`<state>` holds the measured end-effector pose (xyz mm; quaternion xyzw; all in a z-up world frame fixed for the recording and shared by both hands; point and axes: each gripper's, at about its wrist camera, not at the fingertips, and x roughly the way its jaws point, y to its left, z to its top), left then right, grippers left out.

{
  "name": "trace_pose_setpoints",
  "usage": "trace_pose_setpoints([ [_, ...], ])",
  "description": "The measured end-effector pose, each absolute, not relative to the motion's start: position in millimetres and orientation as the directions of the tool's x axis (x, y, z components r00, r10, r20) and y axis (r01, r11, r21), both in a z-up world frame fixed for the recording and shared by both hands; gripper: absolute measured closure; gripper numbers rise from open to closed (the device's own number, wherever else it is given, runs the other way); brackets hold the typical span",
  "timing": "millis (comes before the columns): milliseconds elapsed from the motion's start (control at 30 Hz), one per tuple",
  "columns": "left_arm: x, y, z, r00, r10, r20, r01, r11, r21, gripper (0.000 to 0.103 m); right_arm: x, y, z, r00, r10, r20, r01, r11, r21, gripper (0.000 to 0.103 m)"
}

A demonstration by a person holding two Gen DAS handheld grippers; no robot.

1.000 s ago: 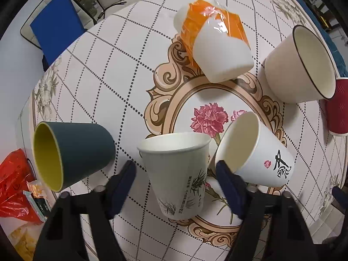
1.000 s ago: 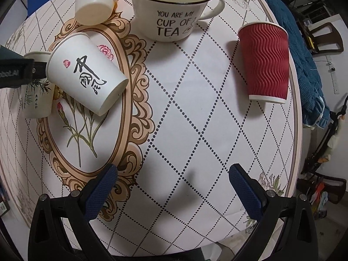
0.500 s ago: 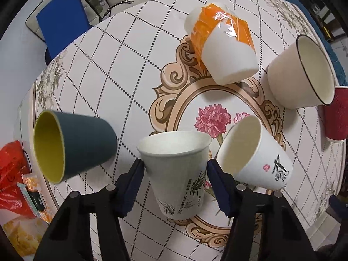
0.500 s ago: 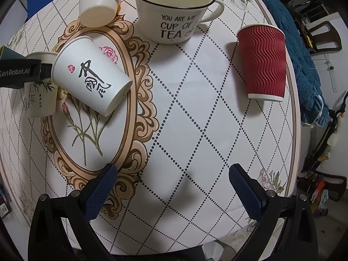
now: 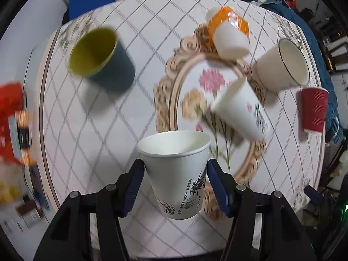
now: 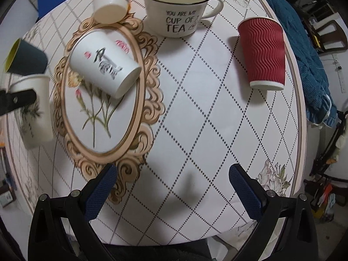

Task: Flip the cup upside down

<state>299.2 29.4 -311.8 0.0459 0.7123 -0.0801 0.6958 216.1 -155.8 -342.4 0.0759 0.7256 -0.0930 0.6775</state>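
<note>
1. paper cup (image 5: pixel 178 169): white, with dark grass sprigs and a line of dark characters.
2. second paper cup (image 6: pixel 104 63): white, black brush calligraphy, red seal marks.
3. ripple cup (image 6: pixel 264 52): red wavy ridges, white rim.
4. mug (image 6: pixel 178 8): cream, black rim, black lettering "you are my cup of tea".
5. dark cup (image 5: pixel 102 56): slate blue outside, yellow-green inside.
6. desk (image 6: pixel 206 119) cloth: white with a dotted diamond grid and a tan scrolled oval framing pink flowers.
7. gripper pads (image 6: pixel 102 193): navy, textured.

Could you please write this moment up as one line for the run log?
left claw: shut on bamboo-print paper cup, mouth up, not flipped | right claw: open, nothing held, above tablecloth
</note>
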Motion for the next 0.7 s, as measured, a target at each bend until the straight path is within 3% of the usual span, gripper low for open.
trace_pose_setpoints([
  [467,184.0,35.4,-319.9,-0.093,-0.047,-0.995,-0.002,0.999,-0.047,0.045,141.4,-163.3,-342.9,-0.071,0.033,-0.997,0.068,0.997,0.028,0.0],
  [700,170.1,28.2,-341.3,-0.144,-0.037,-0.989,0.019,0.999,-0.04,0.045,123.6,-174.1,-352.9,-0.087,0.019,-0.996,0.018,1.0,0.018,0.0],
])
